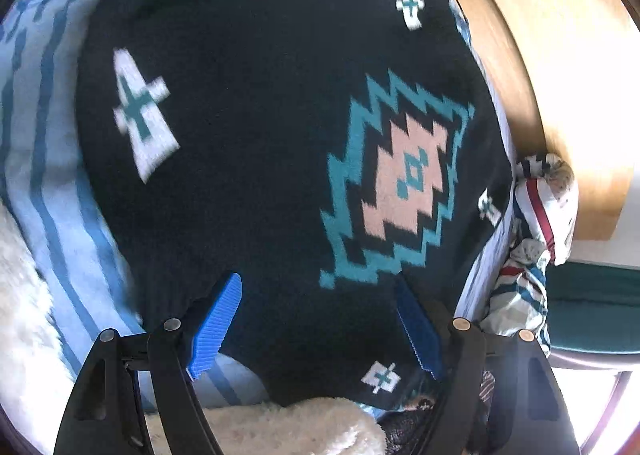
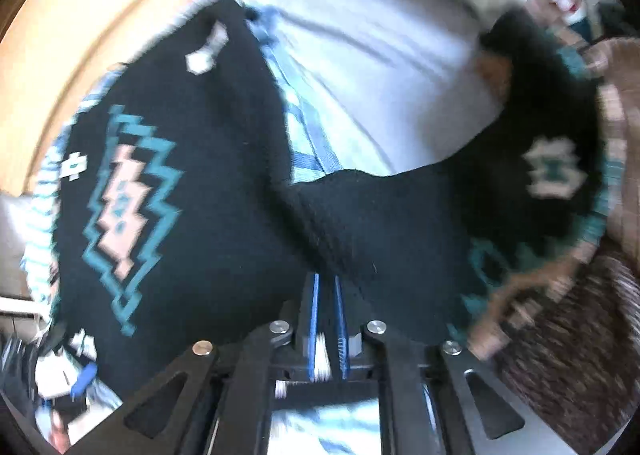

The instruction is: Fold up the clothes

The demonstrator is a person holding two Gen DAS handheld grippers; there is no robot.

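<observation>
Right gripper (image 2: 325,283) pinches a dark patterned sweater (image 2: 192,183) spread over a striped blue sheet (image 2: 308,143), while the left gripper (image 1: 320,295) hangs wide above it.

In the left wrist view the black knit with teal and pink diamond motifs (image 1: 404,191) fills the centre of the frame, lying on the pale blue striped sheet (image 1: 52,183); the blue-padded jaws stand far apart at the bottom edge, nothing between them. In the right wrist view the jaws are nearly together at bottom centre, a raised fold of the black knit running into them. A wooden edge (image 1: 560,75) curves along the upper right of the left view, beside a bundle of striped cloth (image 1: 536,215). White fleece (image 1: 24,295) shows at lower left.
</observation>
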